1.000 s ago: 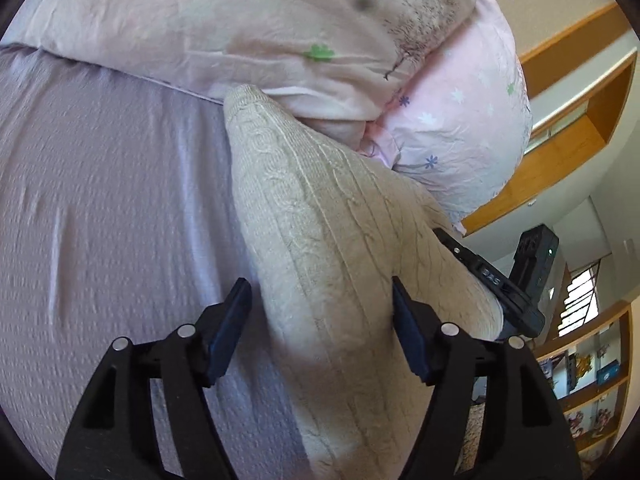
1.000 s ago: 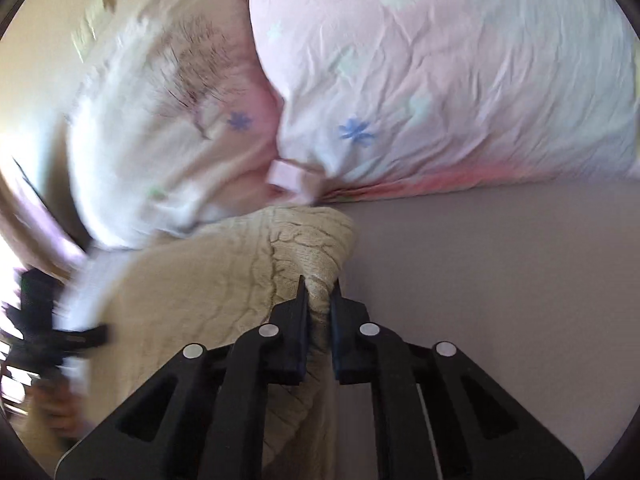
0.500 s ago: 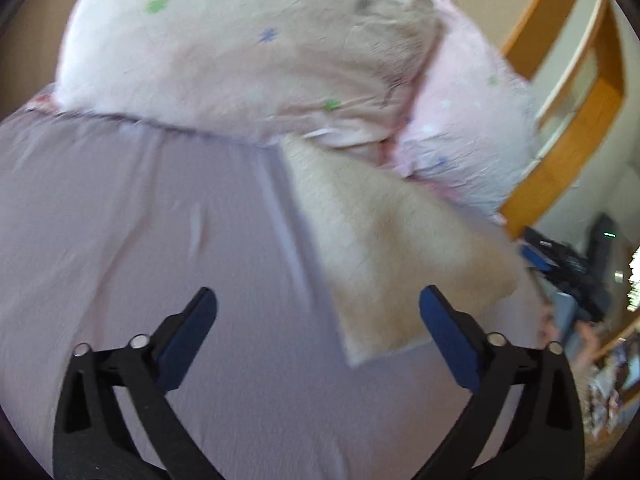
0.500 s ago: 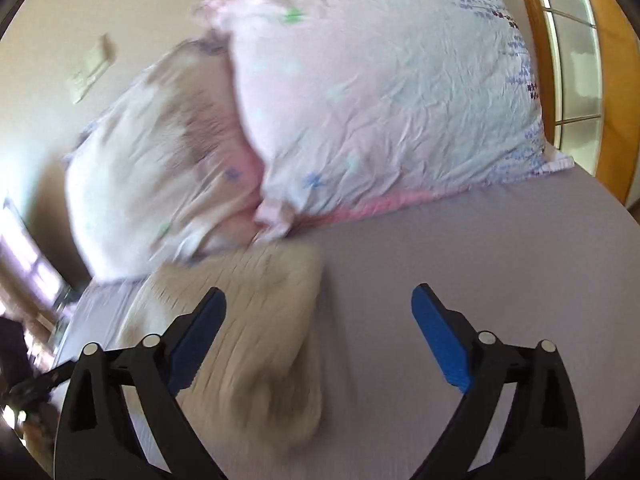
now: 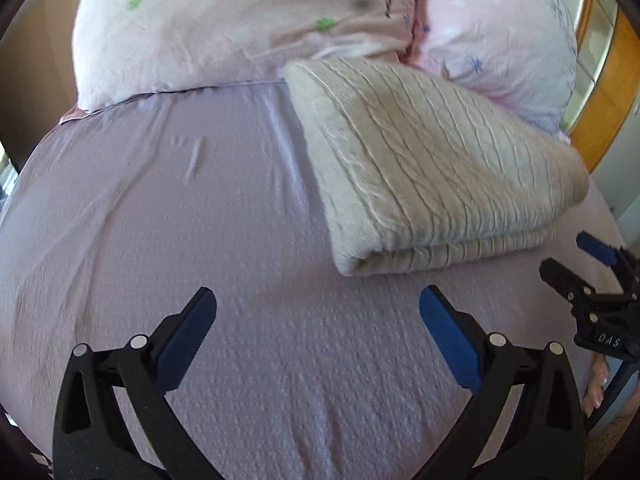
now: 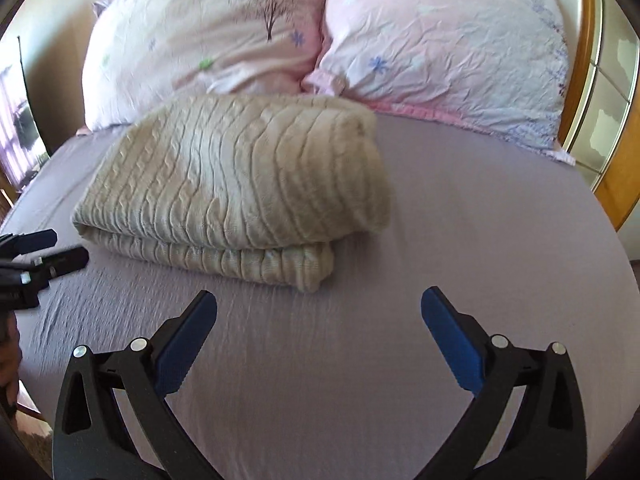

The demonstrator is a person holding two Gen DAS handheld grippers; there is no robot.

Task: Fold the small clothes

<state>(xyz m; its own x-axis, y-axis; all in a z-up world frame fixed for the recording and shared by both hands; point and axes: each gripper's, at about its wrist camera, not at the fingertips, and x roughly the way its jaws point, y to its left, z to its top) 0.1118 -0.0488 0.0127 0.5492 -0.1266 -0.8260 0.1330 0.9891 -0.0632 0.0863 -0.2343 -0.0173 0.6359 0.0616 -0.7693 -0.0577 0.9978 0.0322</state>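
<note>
One folded cream sweater (image 6: pixel 236 196) lies on the lilac sheet (image 6: pixel 460 240), its far edge touching two pink pillows (image 6: pixel 208 40) at 12 o'clock. We hold both tools clear of it. Our right gripper (image 6: pixel 319 314) has its jaws spread wide and empty, the sweater at 11 o'clock from it. Our left gripper (image 5: pixel 318 312) is likewise spread and empty, the sweater (image 5: pixel 432 168) at 1 o'clock. A wooden frame (image 6: pixel 600 140) runs at 3 o'clock.
</note>
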